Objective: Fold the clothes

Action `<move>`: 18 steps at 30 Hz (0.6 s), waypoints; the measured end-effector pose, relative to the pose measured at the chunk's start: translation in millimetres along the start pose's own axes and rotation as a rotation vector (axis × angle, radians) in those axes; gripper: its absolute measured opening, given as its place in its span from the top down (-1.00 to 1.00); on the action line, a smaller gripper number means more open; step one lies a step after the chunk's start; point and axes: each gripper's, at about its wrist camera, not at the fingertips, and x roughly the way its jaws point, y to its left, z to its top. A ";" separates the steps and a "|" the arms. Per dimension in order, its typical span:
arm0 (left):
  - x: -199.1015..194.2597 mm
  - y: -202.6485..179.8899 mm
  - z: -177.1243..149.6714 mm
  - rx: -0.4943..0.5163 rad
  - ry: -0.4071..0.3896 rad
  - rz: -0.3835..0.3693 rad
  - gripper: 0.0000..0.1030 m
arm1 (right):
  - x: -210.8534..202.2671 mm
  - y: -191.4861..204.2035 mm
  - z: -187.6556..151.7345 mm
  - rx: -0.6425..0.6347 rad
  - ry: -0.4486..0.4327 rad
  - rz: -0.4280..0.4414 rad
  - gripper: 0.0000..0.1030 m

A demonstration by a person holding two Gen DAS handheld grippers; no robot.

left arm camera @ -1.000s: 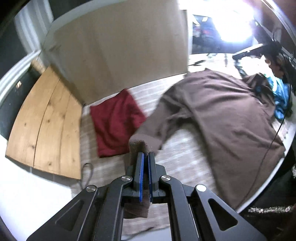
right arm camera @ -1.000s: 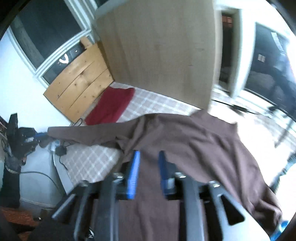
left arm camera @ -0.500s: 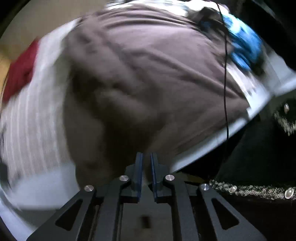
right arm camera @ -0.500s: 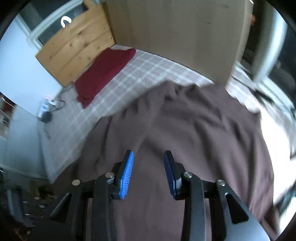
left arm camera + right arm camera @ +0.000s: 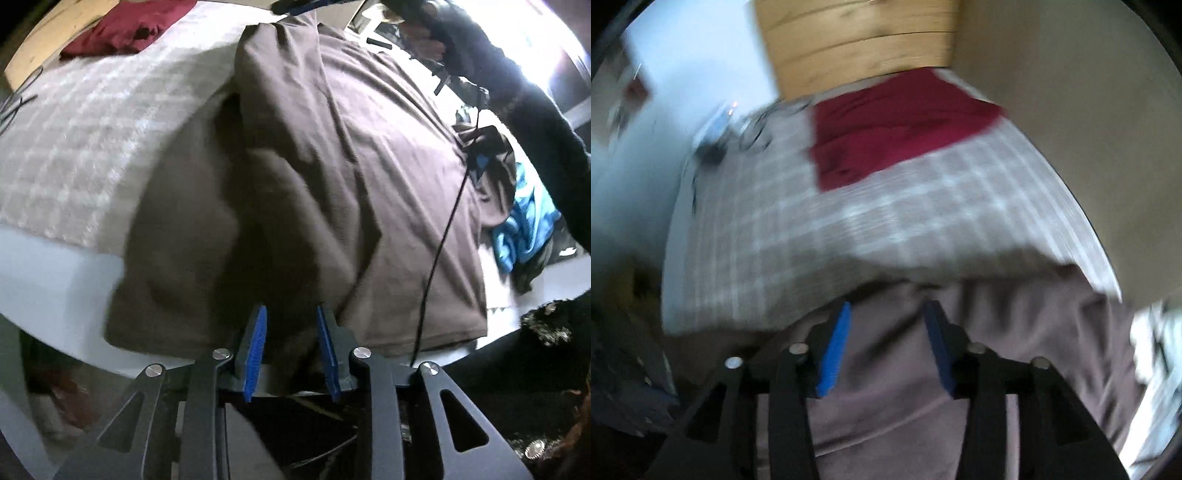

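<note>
Now brown shirt (image 5: 369, 155) spread, both tools parted

Each claw has a black frame with triangular cut-outs, silver round screws and blue ribbed pads: left claw (image 5: 290, 347), right claw (image 5: 888, 343). A dark sleeve (image 5: 517, 92) shows upper right.

Checked bedcover (image 5: 70, 122) under everything, wooden headboard (image 5: 857, 40) behind, black cable (image 5: 439, 236) hanging, dark sleeve (image 5: 546, 122) at right.
</note>
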 end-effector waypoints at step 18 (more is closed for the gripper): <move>-12.7 8.4 -46.3 -0.140 -0.088 0.055 0.30 | 36.6 36.6 20.5 -0.254 0.074 -0.097 0.75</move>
